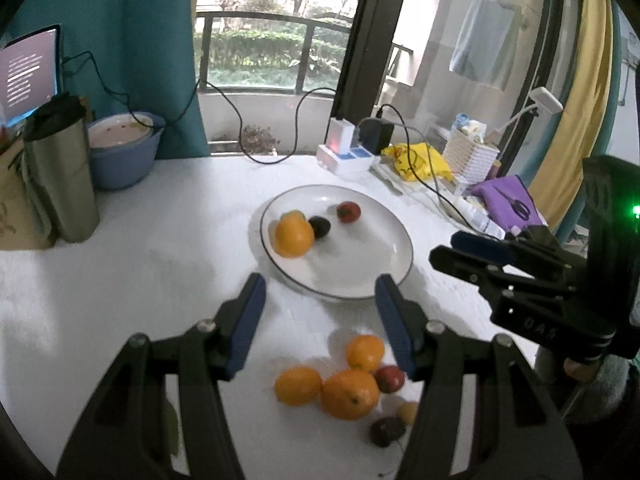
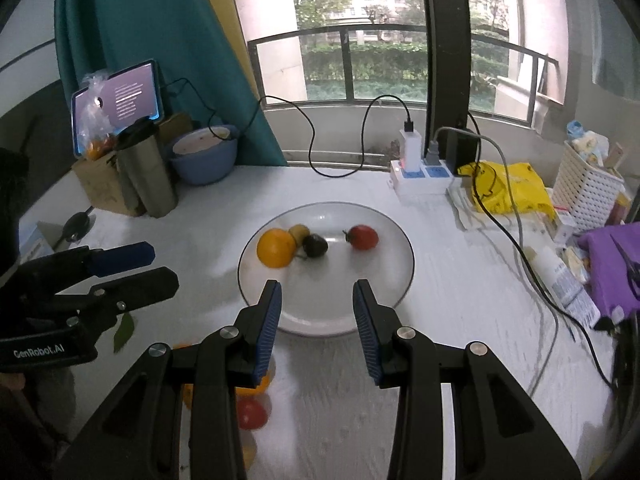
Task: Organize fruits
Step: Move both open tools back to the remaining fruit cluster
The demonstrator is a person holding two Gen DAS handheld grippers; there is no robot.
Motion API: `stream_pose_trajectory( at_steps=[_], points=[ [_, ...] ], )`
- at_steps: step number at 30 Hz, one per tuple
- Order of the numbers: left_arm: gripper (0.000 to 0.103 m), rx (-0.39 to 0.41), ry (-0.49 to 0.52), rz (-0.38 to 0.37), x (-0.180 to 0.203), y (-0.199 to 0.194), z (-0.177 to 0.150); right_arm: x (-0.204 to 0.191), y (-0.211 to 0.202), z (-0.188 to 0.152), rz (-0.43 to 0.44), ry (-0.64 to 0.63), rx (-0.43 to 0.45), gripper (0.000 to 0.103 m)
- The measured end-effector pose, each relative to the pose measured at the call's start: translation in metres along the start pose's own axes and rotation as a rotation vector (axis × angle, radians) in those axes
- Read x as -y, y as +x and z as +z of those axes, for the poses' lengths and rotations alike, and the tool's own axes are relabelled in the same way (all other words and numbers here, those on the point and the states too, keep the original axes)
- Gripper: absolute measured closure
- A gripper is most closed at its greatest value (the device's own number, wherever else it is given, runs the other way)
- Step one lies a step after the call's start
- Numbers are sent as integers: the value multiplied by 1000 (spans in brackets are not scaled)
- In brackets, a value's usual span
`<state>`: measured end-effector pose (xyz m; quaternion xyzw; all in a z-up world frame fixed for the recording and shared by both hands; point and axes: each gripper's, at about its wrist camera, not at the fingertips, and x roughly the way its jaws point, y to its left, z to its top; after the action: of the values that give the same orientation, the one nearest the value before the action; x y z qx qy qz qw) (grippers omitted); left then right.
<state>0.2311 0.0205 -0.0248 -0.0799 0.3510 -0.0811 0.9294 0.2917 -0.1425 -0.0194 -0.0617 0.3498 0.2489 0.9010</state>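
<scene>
Your left gripper (image 1: pixel 320 300) spread wide, empty, over loose fruit pile (image 1: pixel 344 384) on table near you. Right gripper (image 2: pixel 316 300) also apart, empty. Beyond: plate (image 1: pixel 360 280) holding four fruits. Step: mid-transfer. Next, drop onto nearest orange (image 1: pixel 350 394), clamp gently.

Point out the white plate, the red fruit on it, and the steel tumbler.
white plate (image 2: pixel 372 312): right wrist view, bare near rim.
red fruit (image 2: pixel 363 237): right wrist view, its middle.
steel tumbler (image 1: pixel 60 176): left wrist view, its side.

A white plate (image 2: pixel 400 248) with a thin dark rim line holds an orange fruit (image 2: pixel 275 248), a red one (image 2: pixel 363 237) and a dark one (image 2: pixel 315 245).
</scene>
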Motion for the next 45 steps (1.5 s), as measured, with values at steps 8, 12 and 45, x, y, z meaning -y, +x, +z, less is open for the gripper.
stream_pose_trajectory(
  at_steps=[8,12,45],
  points=[
    [45,-6,4,-6,11,-14,-21,-4,-18,-21,1,8,-6,64],
    [45,-14,-2,-5,14,-17,-31,-9,-22,-33,12,13,-18,64],
    [45,-114,-53,21,14,-18,-97,-50,5,-108,208,-19,-204,67]
  ],
)
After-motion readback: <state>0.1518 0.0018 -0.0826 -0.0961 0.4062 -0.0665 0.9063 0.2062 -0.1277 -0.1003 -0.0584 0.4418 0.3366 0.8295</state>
